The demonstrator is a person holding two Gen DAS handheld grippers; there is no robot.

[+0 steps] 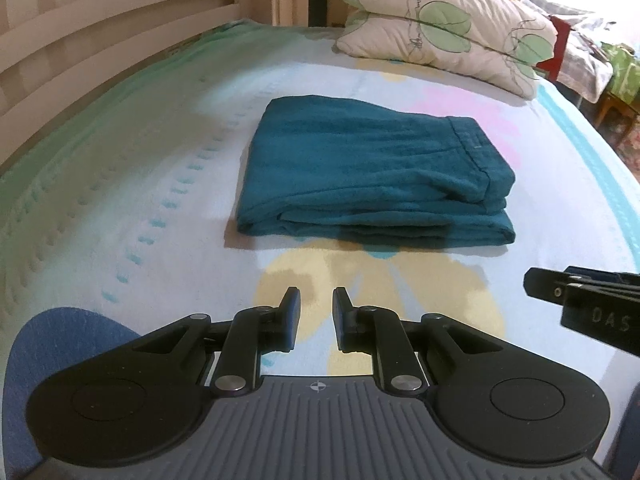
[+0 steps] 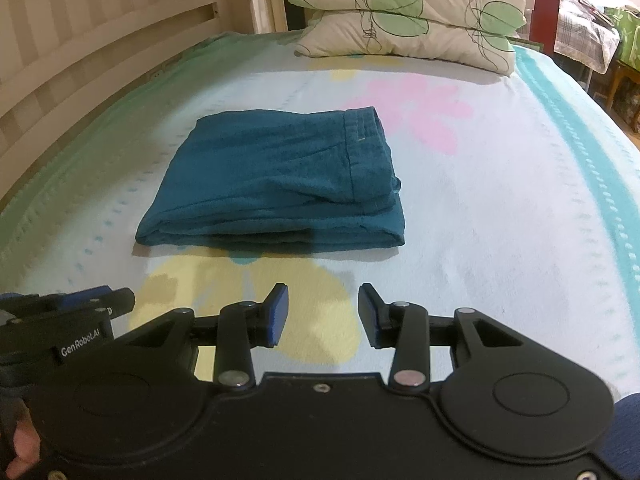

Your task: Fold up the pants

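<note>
The teal pants (image 1: pixel 372 172) lie folded into a neat rectangle on the bed, waistband on top at the right side; in the right wrist view the same pants (image 2: pixel 276 184) show left of centre. My left gripper (image 1: pixel 317 312) hovers over the bedspread short of the pants, jaws a small gap apart with nothing between them. My right gripper (image 2: pixel 322 312) hangs beside it, jaws wider apart and empty. Each gripper shows at the edge of the other's view: the right one (image 1: pixel 584 300), the left one (image 2: pixel 68 312). Neither touches the pants.
The bed (image 1: pixel 540 216) has a pale flowered spread. Two stacked leaf-print pillows (image 2: pixel 408 12) lie at its far end. A slatted wooden bed rail (image 1: pixel 80 40) runs along the left. Cluttered furniture (image 2: pixel 592 36) stands beyond the right edge.
</note>
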